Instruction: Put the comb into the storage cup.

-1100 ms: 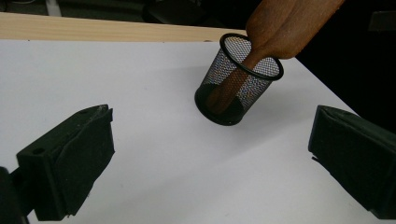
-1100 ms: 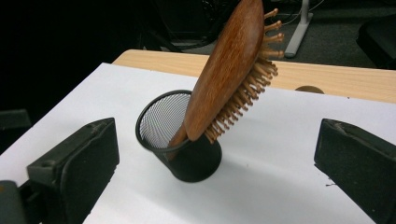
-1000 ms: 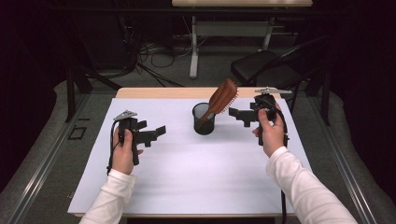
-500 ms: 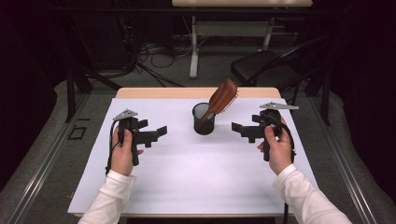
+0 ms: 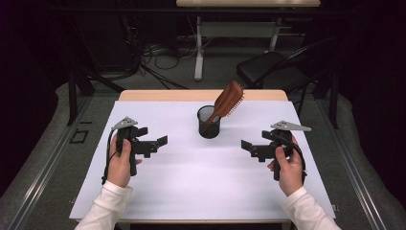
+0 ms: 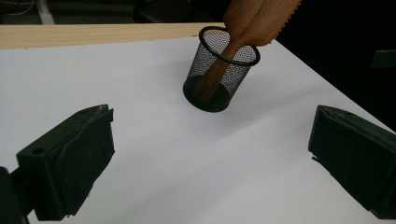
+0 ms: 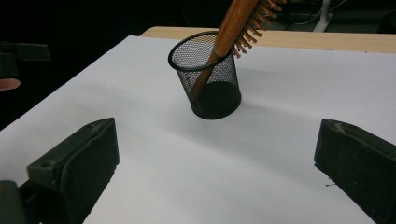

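Readable text: none in any view.
Brush [image 5: 229, 99]: no brand or label visible.
Cup [image 5: 208, 122]: plain mesh, no marking.
Worktop [image 5: 201, 182]: blank white sheet, no print.

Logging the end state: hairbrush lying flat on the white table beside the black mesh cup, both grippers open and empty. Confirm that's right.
Not quite. The hairbrush stands handle-down inside the black mesh cup, leaning on its rim, as the high view shows. The left gripper and right gripper are open and empty.
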The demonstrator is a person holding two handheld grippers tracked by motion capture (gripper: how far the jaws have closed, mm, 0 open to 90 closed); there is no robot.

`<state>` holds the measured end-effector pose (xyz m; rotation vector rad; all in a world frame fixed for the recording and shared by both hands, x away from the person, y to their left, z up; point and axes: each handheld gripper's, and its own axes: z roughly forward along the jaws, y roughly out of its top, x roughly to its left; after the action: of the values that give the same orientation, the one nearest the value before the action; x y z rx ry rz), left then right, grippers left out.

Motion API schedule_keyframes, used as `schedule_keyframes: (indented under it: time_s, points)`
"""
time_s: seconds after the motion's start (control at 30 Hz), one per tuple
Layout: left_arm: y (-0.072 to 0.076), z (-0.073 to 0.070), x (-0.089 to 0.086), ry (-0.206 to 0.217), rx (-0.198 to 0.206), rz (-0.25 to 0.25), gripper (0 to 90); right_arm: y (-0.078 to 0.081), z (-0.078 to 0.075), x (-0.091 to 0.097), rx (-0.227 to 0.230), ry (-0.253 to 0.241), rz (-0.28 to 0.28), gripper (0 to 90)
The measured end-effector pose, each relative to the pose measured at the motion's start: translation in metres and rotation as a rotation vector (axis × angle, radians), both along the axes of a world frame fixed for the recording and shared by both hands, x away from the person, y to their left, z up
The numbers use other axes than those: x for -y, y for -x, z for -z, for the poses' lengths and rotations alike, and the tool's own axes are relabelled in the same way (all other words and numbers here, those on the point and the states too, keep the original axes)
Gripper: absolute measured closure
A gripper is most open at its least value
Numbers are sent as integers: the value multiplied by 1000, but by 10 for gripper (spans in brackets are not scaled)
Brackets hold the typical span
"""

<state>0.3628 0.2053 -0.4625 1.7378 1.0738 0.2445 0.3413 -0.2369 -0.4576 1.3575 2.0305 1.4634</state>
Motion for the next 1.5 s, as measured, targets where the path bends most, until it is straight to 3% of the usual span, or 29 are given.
schedule_keyframes:
  time_s: [0.27, 0.6, 0.7, 0.8, 1.03, 1.5]
  points:
    - [5, 7, -13, -1, -1, -17, 3, 14, 17, 8, -3, -32, 23, 0]
    - [6, 13, -20, 2, 11, -37, 3, 19, 40, 13, 5, 11, 42, 0]
    - [6, 15, -22, -6, 15, -40, 3, 19, 44, 15, 28, 34, 54, 0]
    - [5, 18, -23, -20, 25, -55, 3, 20, 48, 16, 44, 66, 64, 0]
    - [3, 24, -26, -44, 38, -86, 3, 22, 54, 21, 69, 63, 98, 0]
    - [3, 29, -28, -38, 47, -102, 3, 21, 63, 32, 72, 61, 162, 0]
